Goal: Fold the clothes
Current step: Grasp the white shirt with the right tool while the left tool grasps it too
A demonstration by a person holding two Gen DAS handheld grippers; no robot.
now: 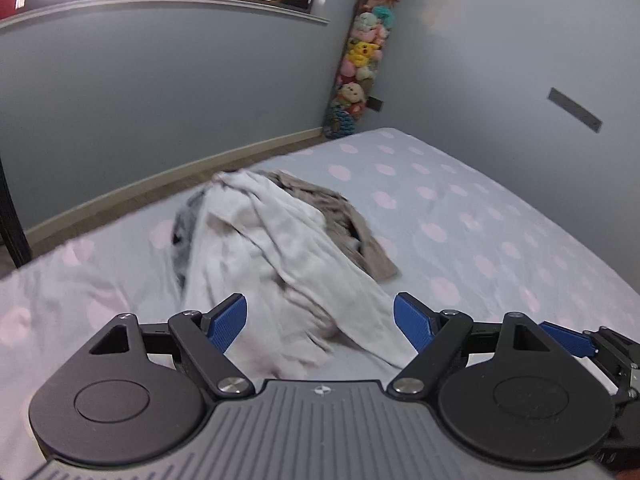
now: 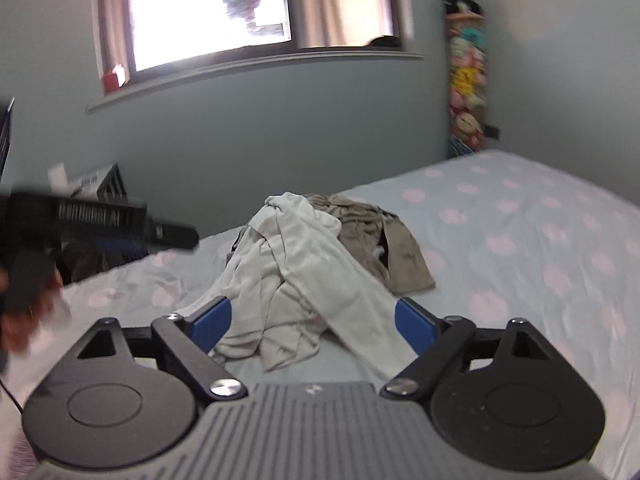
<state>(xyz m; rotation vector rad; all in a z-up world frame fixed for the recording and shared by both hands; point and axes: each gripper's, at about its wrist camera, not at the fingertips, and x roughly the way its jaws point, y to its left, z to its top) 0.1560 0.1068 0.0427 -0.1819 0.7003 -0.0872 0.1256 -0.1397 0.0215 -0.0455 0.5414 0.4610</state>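
The jaws of the left gripper (image 1: 320, 322) are seen spread wide with nothing held between them, and the jaws of the right gripper (image 2: 312, 320) are likewise spread wide and empty. Just ahead of both, a crumpled white garment (image 1: 280, 256) is heaped on the bed (image 1: 500, 216), one long limp part of it trailing down toward the grippers. A beige garment (image 2: 360, 216) is bunched behind and to the right of the white one, partly covered by it, and a grey piece (image 1: 186, 220) is glimpsed at the left of the pile. The bed is covered by a pale sheet with pink spots. In the far corner a tall column of stuffed toys (image 1: 360, 60) is stood against the grey wall, and a window (image 2: 208, 12) is set in the wall beyond the bed
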